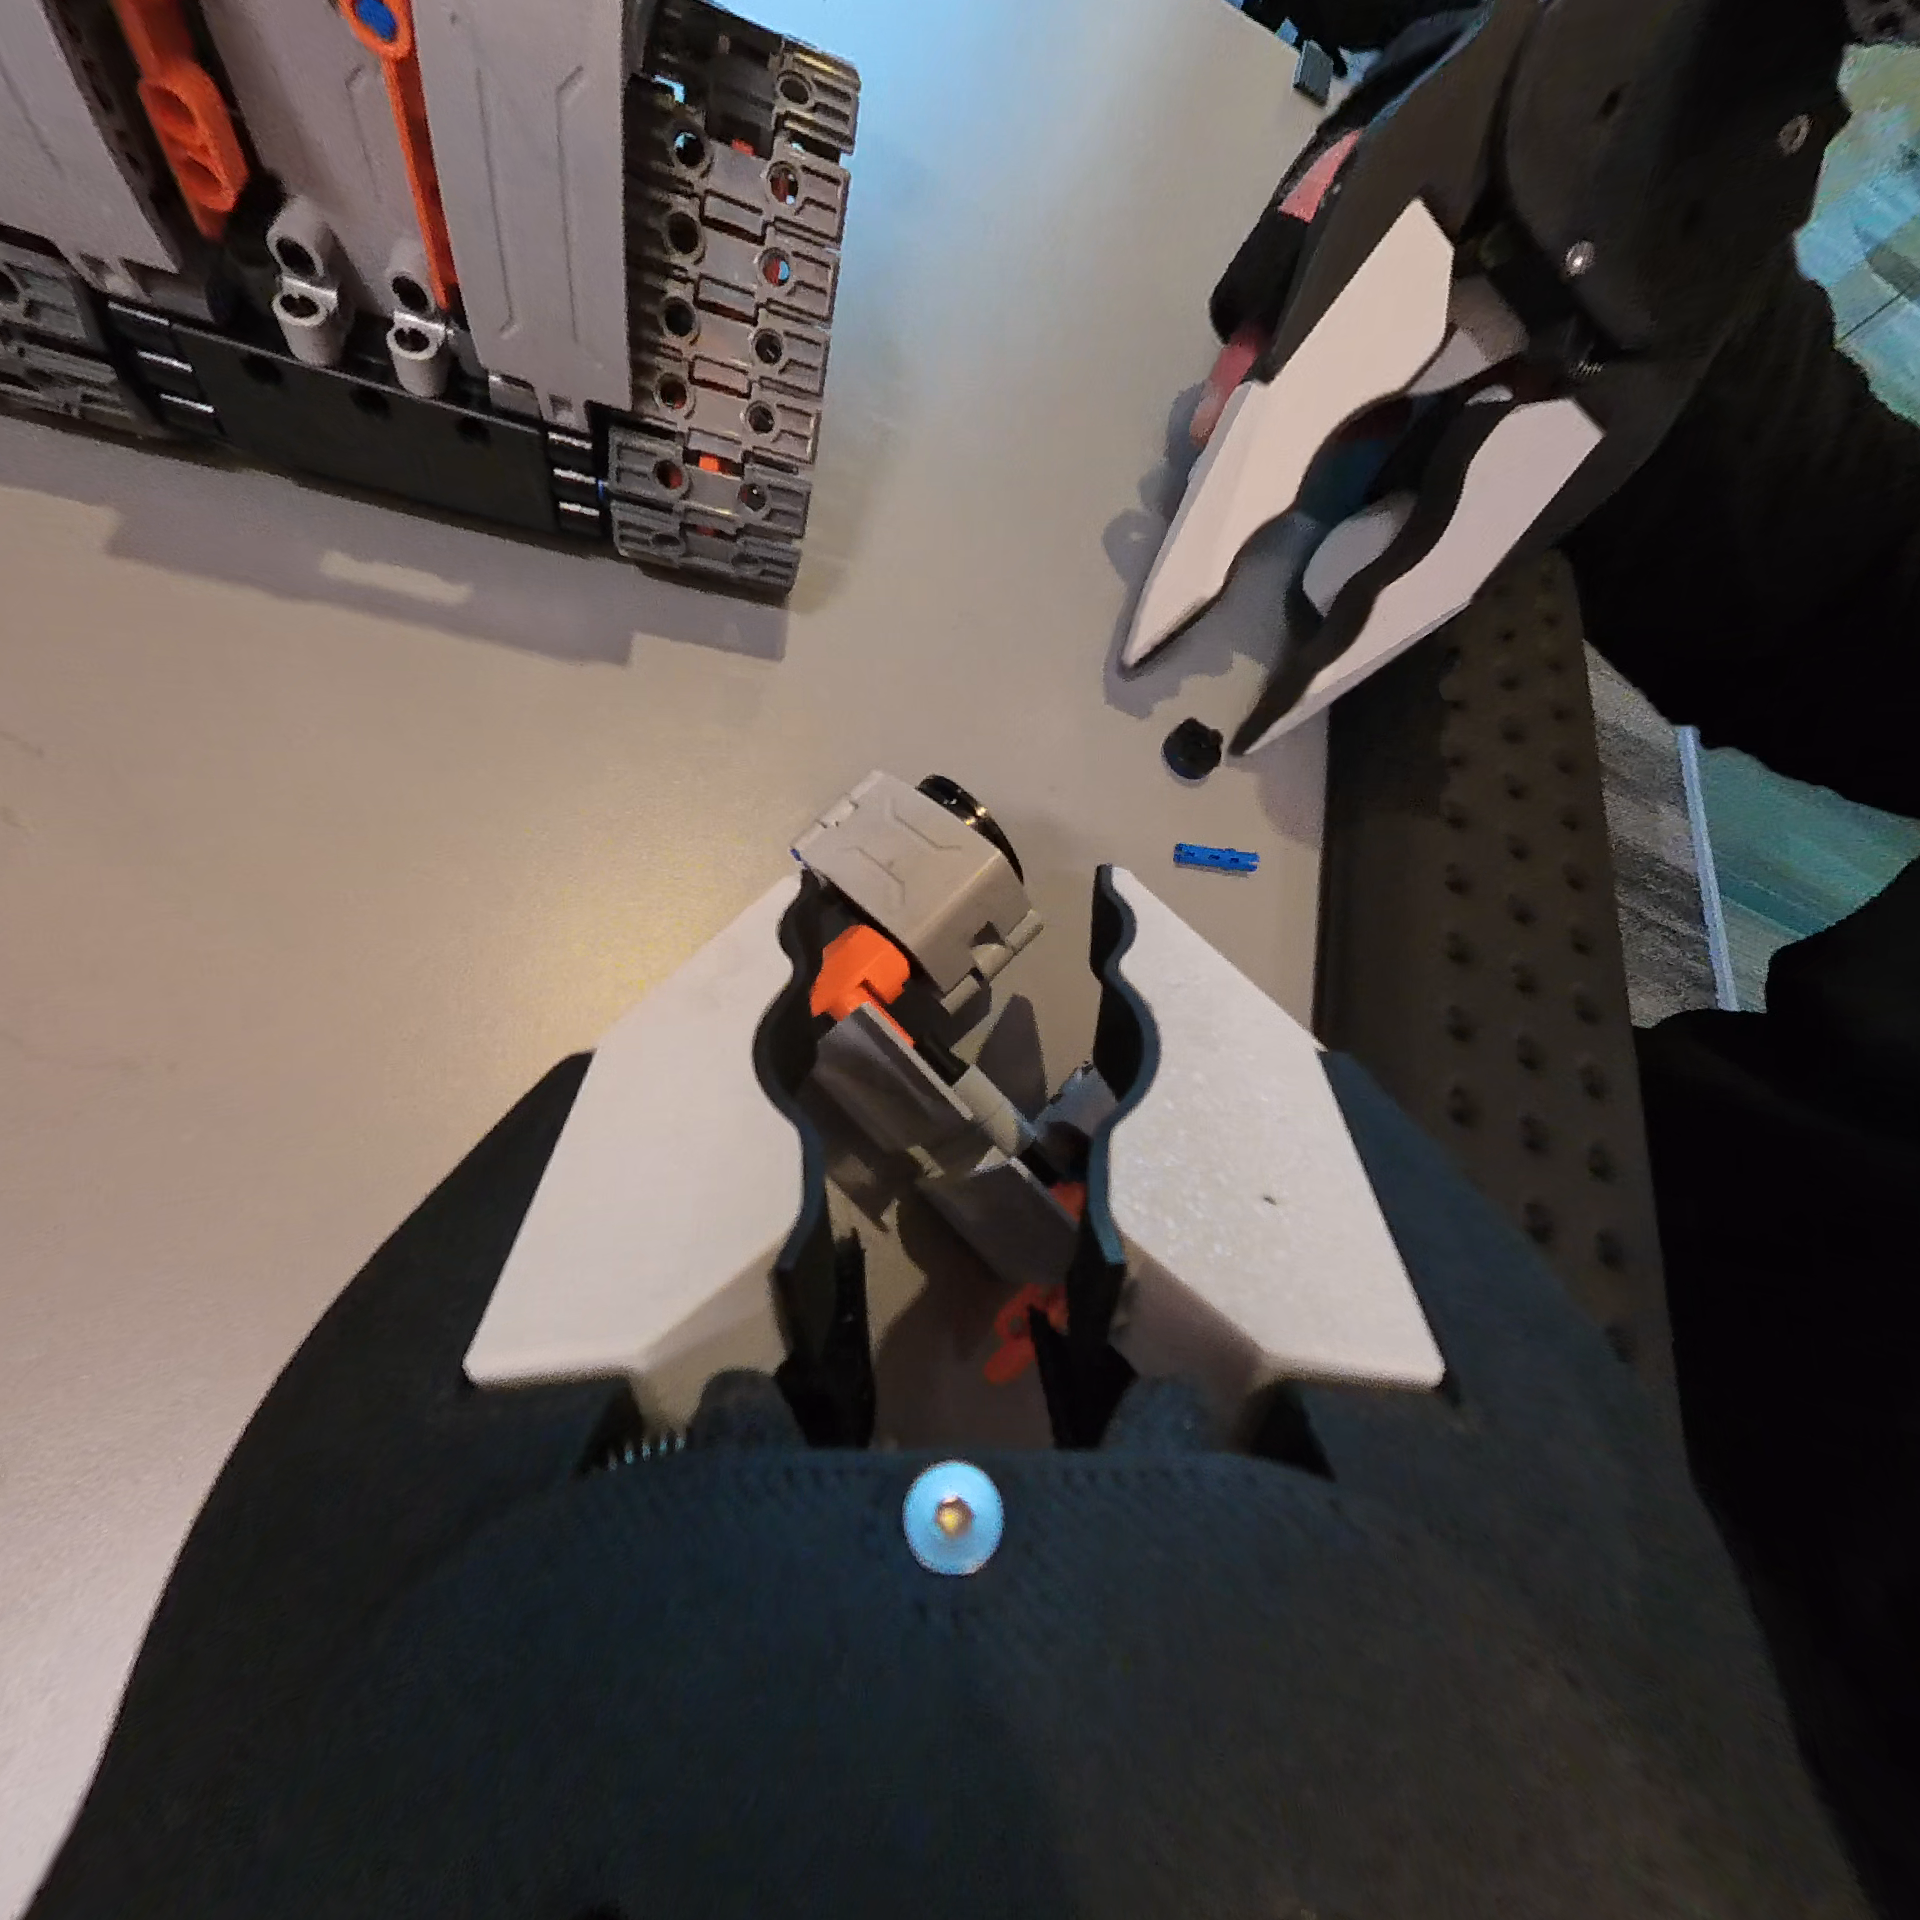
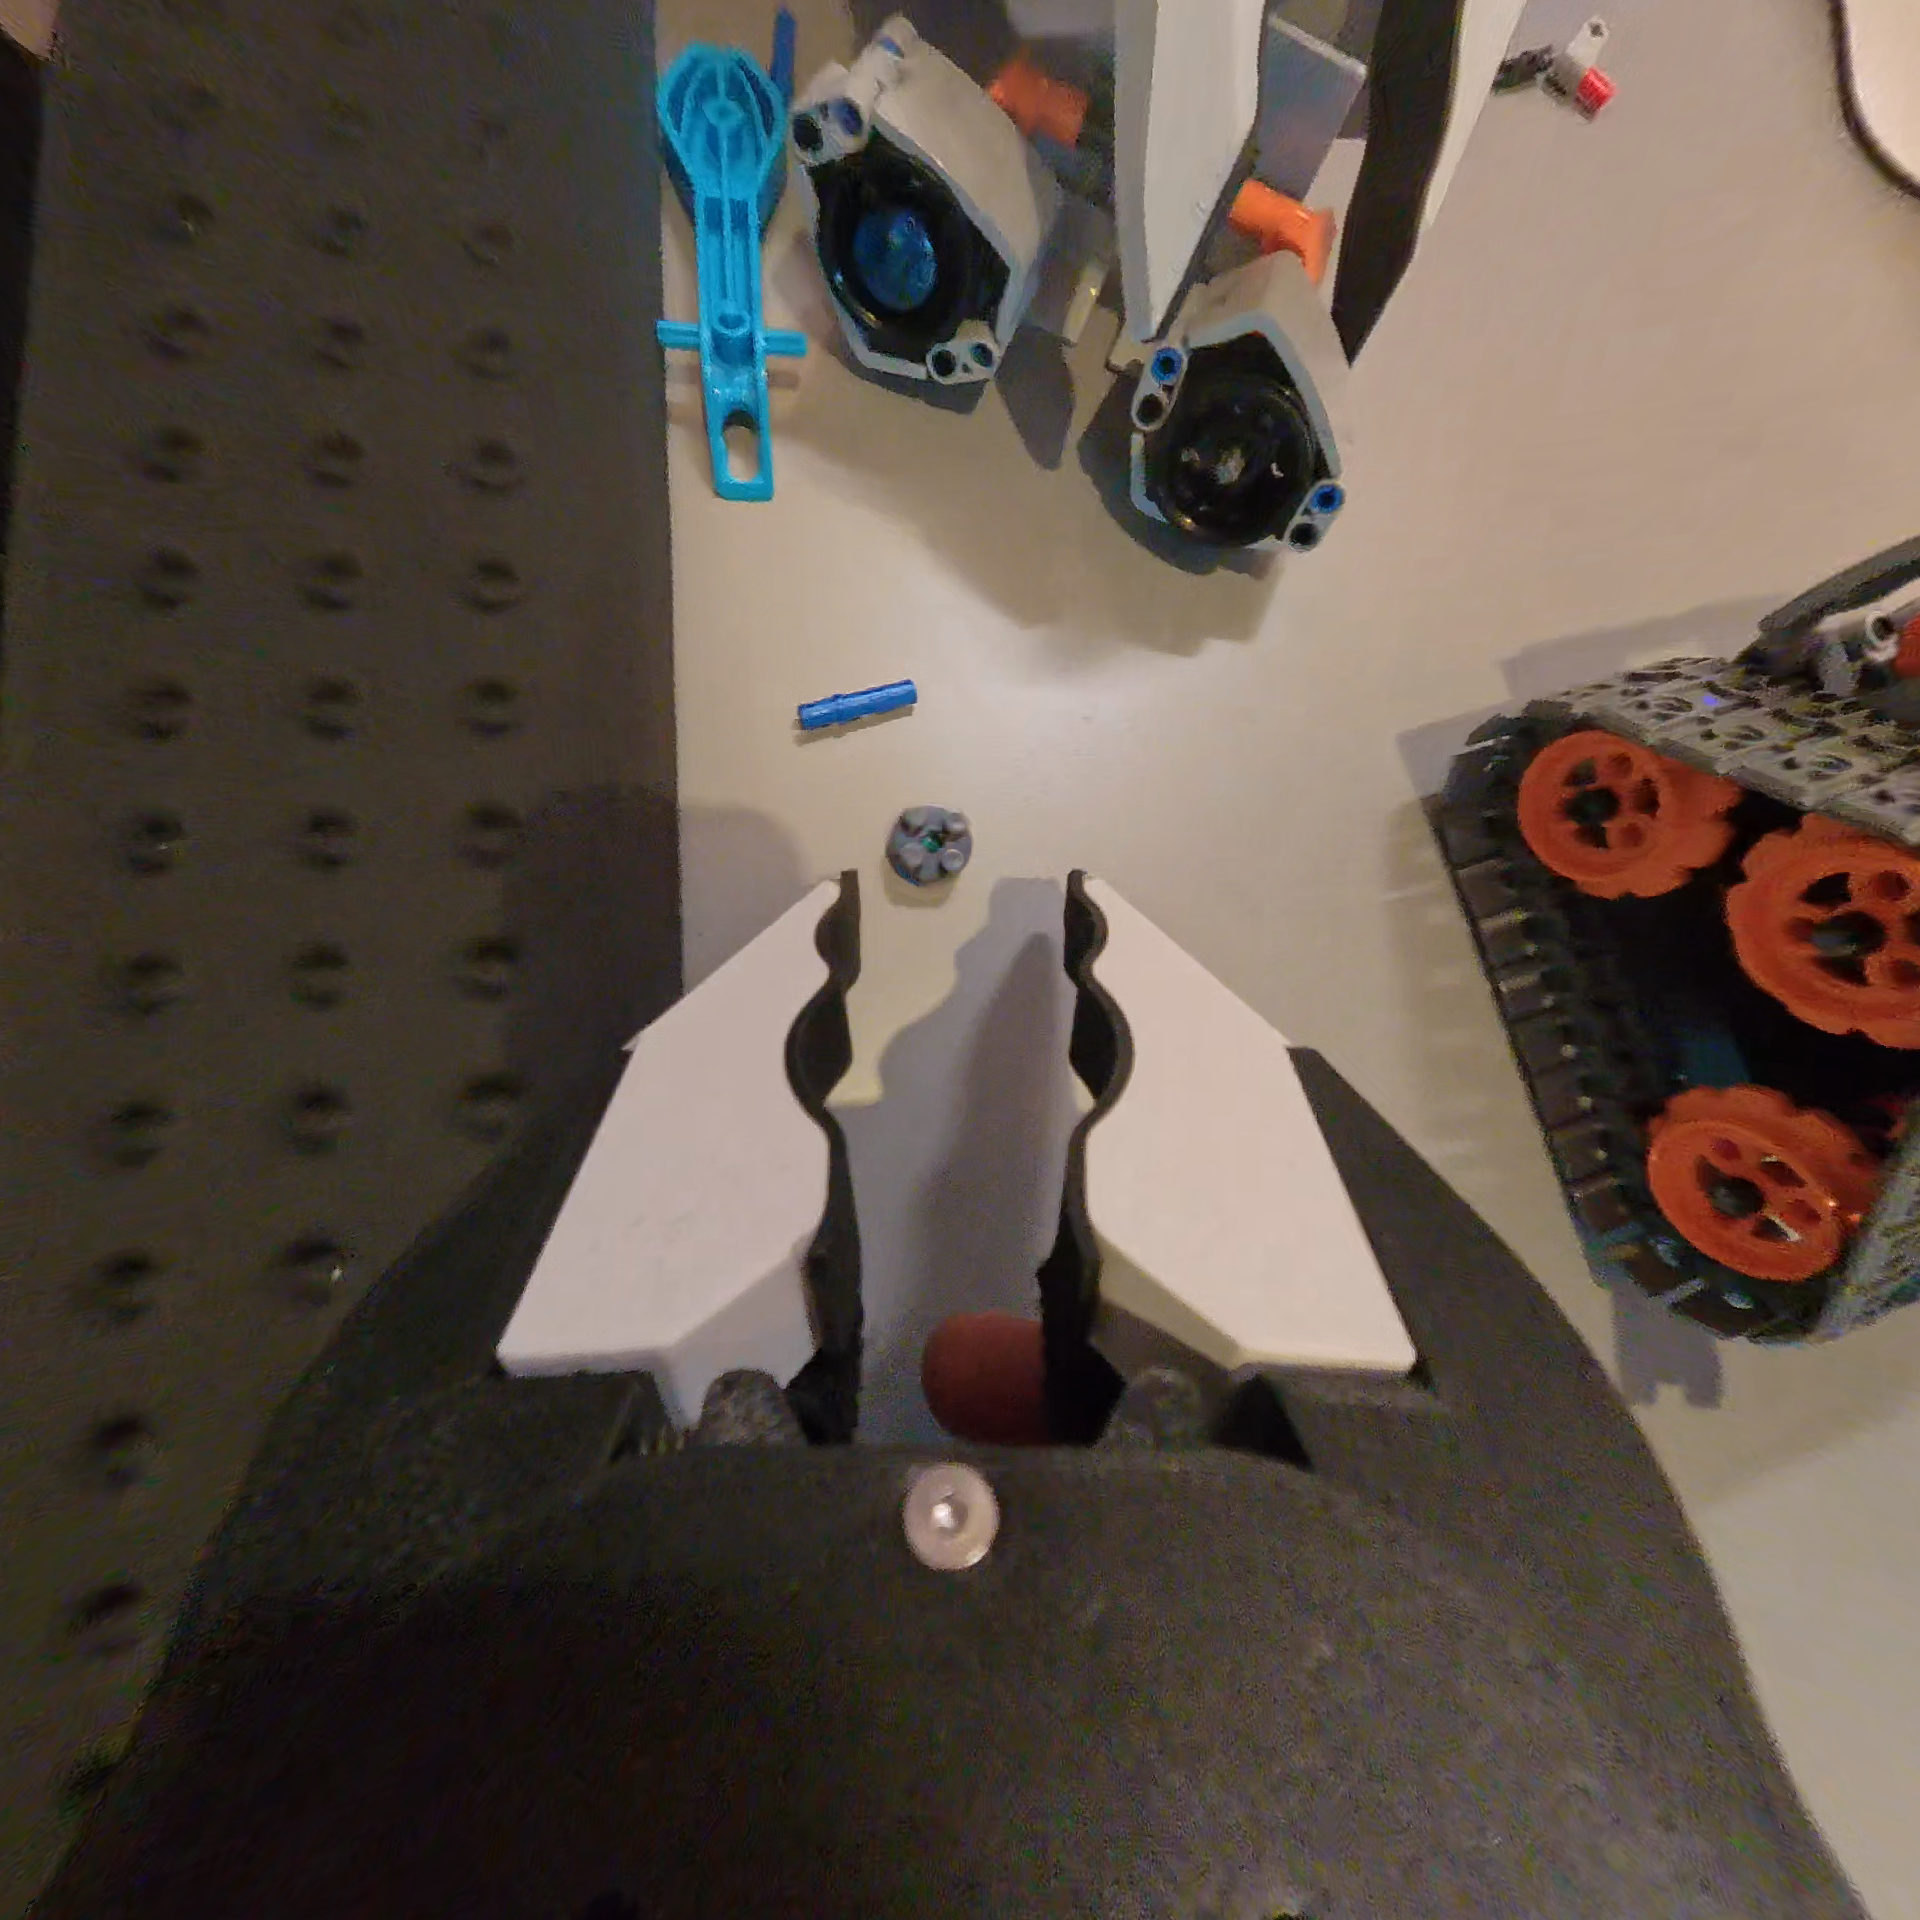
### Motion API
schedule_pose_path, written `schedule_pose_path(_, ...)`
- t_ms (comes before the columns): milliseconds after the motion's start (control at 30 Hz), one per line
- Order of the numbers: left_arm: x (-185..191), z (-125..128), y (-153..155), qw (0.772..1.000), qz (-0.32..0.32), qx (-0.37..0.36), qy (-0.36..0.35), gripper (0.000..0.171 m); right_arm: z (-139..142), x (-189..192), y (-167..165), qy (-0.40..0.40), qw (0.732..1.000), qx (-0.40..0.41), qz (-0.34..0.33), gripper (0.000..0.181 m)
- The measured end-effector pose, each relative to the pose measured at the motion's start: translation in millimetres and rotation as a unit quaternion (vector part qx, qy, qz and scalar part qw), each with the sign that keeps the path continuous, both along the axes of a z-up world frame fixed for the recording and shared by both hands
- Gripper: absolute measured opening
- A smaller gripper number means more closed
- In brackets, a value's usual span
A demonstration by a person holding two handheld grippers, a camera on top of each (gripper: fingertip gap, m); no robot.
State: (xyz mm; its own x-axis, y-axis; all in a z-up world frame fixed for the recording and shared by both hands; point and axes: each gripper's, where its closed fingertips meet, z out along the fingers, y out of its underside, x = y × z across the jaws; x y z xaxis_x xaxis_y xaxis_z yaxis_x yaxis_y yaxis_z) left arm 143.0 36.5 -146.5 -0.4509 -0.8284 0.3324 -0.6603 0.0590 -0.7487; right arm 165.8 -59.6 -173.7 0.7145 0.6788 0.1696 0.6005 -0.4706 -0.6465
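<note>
1. Jaws of your left gripper (image 1: 948, 883) are clamped on a grey and orange toy-brick assembly with a black round end (image 1: 914, 935).
2. Your right gripper (image 2: 961, 883) hovers with jaws apart, just before a small grey round stud piece (image 2: 931, 844) on the white table (image 2: 1195, 727).
3. Near it lies a short blue pin (image 2: 857, 703).

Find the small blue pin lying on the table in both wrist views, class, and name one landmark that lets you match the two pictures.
Left wrist view: the blue pin lies right of centre, beside the dark studded baseplate, below the small dark round piece.
Right wrist view: the blue pin lies left of centre, above the round grey stud piece and the right gripper.
Shared landmark: the studded baseplate edge beside the pin.
</note>
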Motion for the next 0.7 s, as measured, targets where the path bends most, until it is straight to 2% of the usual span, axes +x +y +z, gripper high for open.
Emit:
schedule_pose_path(100, 0.3, 4.3, 1.9, 1.0, 0.003, 0.009, -0.011, 0.051, -3.1, -10.7, 2.7, 0.021, 1.0, -0.016, 0.005, 0.029)
schedule_pose_path(167, 0.7, 11.6, -0.4, 0.999, -0.002, 0.019, -0.031, 0.052, -4.2, -12.7, 6.2, 0.02, 1.0, -0.017, 0.001, 0.015)
schedule_pose_path(267, -0.4, 18.0, -12.7, 0.995, -0.028, 0.068, -0.065, 0.05, -4.1, -8.7, 9.1, 0.017, 1.0, -0.018, -0.015, 0.013)
schedule_pose_path(333, -1.4, 21.5, -26.6, 0.986, -0.058, 0.118, -0.103, 0.046, 0.7, -10.4, 10.9, 0.048, 0.998, -0.02, -0.025, 0.012)
schedule_pose_path(400, -2.7, 22.7, -41.4, 0.969, -0.092, 0.181, -0.141, 0.044, 14.1, -15.5, 14.2, 0.121, 0.992, -0.021, -0.033, 0.012)
schedule_pose_path(533, -4.6, 26.5, -60.9, 0.914, -0.134, 0.311, -0.222, 0.039, 50.4, -27.3, 18.3, 0.269, 0.963, -0.012, -0.017, 0.012)
schedule_pose_path(600, -5.1, 33.7, -66.0, 0.893, -0.138, 0.344, -0.255, 0.038, 59.8, -32.2, 20.5, 0.307, 0.952, -0.015, -0.01, 0.012)
schedule_pose_path(700, -9.3, 40.5, -74.8, 0.861, -0.152, 0.382, -0.298, 0.026, 66.7, -40.8, 24.0, 0.341, 0.94, -0.022, 0.002, 0.012)
